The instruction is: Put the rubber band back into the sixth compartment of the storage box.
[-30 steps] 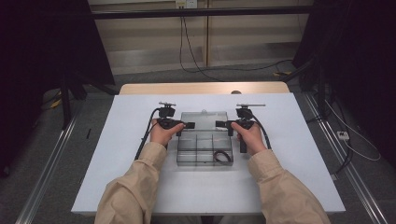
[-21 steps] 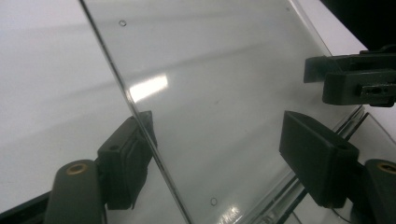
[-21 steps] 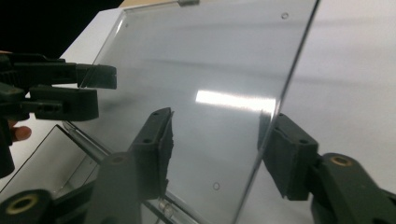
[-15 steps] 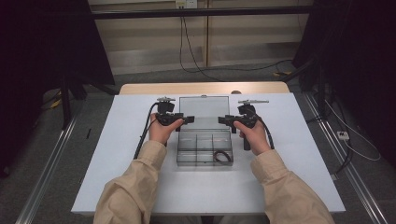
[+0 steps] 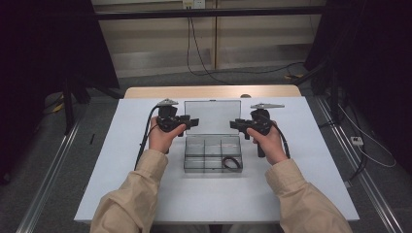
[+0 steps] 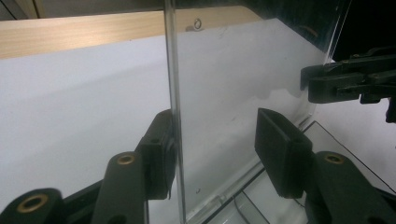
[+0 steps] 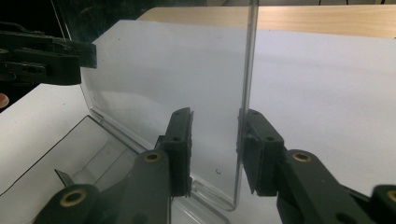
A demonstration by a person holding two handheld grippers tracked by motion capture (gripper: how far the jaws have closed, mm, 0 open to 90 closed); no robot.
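The lid (image 5: 212, 116) of the clear box (image 5: 212, 154) near the middle of the white table (image 5: 116, 145) already stands upright, so the opening looks mostly done; folding it fully back toward the table's far edge seems left. The left gripper (image 5: 190, 122) and right gripper (image 5: 235, 124) straddle its side edges, and their jaws have just been closing. In each gripper view one pad touches the edge and the other stands off, so neither grips yet.

White table (image 5: 121, 160) under both claws. Wood strip (image 5: 209, 91) along its far edge, beyond the claws; a small ring-like bit (image 6: 197, 23) sits on it, too small to ID. Cables (image 5: 218, 68) on grey floor further out, metal rails (image 5: 46, 194) flanking either side.
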